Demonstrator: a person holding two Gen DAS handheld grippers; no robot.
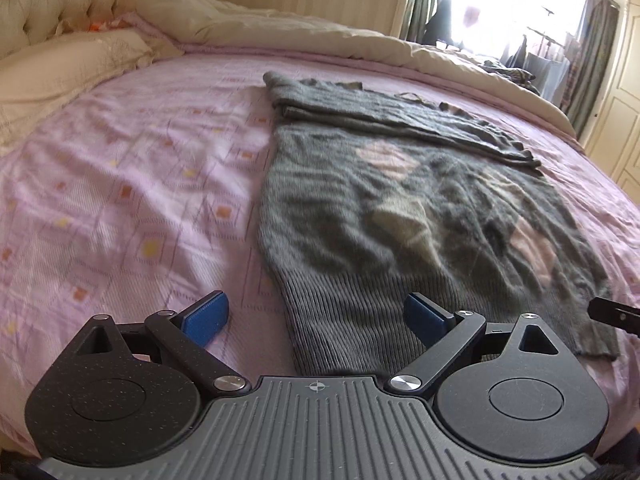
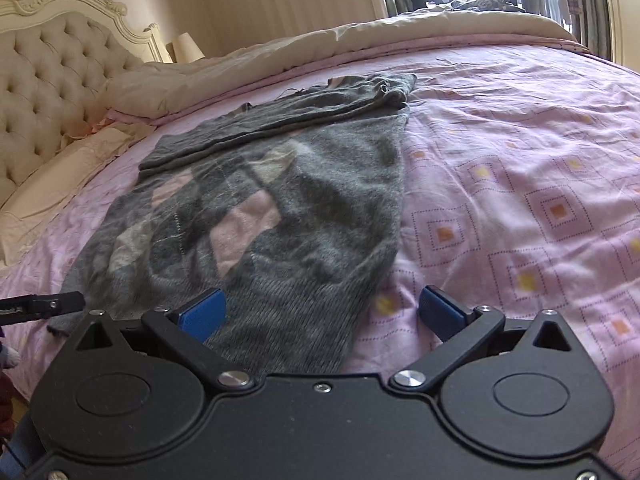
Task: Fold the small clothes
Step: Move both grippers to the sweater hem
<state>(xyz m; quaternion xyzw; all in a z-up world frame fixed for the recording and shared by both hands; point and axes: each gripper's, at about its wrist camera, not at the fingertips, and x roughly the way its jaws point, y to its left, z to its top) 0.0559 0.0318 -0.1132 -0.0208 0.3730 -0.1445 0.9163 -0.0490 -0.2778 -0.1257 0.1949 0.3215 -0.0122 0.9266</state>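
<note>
A grey knit sweater with pink and beige diamond patches lies flat on the bed, its sleeves folded across the far end. Its ribbed hem faces me. My left gripper is open just above the hem's left corner, one blue pad over the sheet, the other over the knit. In the right wrist view the same sweater spreads ahead, and my right gripper is open over the hem's right corner, holding nothing.
The pink patterned bedsheet covers the bed on both sides of the sweater. A cream duvet is bunched along the far edge, with pillows and a tufted headboard beyond. The other gripper's tip shows at the frame edge.
</note>
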